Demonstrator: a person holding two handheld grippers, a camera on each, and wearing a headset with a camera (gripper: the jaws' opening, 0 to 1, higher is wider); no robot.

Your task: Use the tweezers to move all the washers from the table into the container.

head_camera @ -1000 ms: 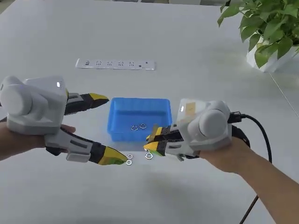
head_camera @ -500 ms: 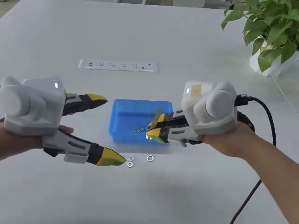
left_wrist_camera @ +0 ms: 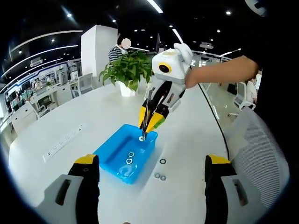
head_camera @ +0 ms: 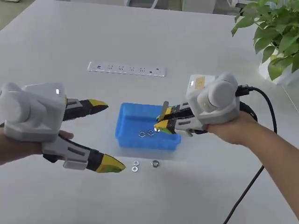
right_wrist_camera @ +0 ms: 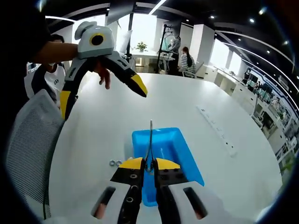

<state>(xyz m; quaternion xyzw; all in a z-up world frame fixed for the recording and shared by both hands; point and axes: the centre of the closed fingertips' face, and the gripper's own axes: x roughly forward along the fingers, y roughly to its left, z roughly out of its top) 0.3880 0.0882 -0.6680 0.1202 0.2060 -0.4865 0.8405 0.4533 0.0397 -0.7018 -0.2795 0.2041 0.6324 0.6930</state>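
My right gripper (head_camera: pixel 162 125) is shut on thin metal tweezers (right_wrist_camera: pixel 150 140), whose tips hang over the right part of the blue container (head_camera: pixel 122 140). In the left gripper view a small ring (left_wrist_camera: pixel 141 138) shows at the tweezers' tip. Two washers (head_camera: pixel 145 134) lie inside the container. Three washers lie on the table in front of it: a pair (head_camera: pixel 135 166) and a single one (head_camera: pixel 155 163). My left gripper (head_camera: pixel 112 135) stands open to the left of the container, its lower jaw close to the pair of washers.
A white power strip (head_camera: pixel 126 69) lies beyond the container. A potted plant (head_camera: pixel 275 37) stands at the far right. A black cable (head_camera: pixel 268 140) trails from the right gripper. The white table (head_camera: pixel 187 196) has free room in front.
My right gripper has moved with the tweezers from table level by the single washer up and back over the container. The left gripper has stayed put and open.
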